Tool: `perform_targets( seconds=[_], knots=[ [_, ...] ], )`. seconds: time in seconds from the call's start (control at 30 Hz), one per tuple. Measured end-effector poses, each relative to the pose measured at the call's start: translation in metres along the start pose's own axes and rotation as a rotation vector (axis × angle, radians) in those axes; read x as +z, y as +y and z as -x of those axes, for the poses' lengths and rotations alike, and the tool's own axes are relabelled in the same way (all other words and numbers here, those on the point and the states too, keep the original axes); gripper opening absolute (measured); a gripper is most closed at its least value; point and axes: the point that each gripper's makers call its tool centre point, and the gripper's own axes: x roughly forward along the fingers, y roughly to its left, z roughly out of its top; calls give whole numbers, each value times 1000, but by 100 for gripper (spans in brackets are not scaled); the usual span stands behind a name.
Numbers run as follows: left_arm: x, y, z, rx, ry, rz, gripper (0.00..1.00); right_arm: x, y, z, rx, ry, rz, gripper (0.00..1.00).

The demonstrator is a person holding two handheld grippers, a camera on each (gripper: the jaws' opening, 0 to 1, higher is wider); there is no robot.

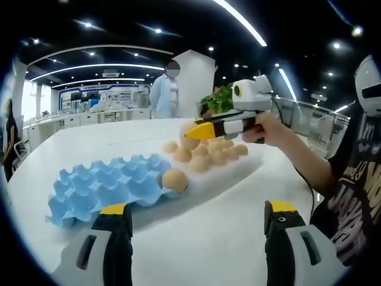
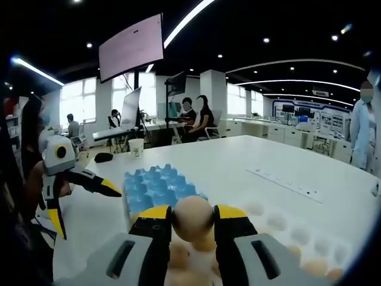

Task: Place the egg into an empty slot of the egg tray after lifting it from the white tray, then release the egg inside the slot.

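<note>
Right gripper [image 2: 192, 221], jaws clamped on a smooth tan egg [image 2: 192, 217], held above the white tray [image 2: 280, 229]. Moulded blue egg tray [image 1: 107, 185], one egg [image 1: 175, 179] seated at its 3 o'clock corner. Left gripper [image 1: 198, 220], yellow-tipped jaws apart, holding nothing. No legible writing.

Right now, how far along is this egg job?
One egg already sits in a corner slot of the blue egg tray. In hand: the right gripper is shut on another egg, lifted above the white tray of eggs. Left to do: carry it to an empty blue slot and let go. The left gripper hangs open near the blue tray.
</note>
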Motion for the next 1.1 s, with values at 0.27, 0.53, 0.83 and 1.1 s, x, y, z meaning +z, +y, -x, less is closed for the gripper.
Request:
perform_targets(
  seconds=[0.27,0.53,0.83,1.1],
  knots=[
    [-1,-1,0,-4,0,3,93,1,8,-10,18,3,4,29],
    [-2,0,1,-2,-2,11,93,-8,15,-22,37,33,13,29],
    [-5,1,0,-3,4,17,93,-11,22,-34,54,58,19,29],
    [-4,0,0,-4,-1,22,93,-16,29,-43,58,80,42,29]
  ],
)
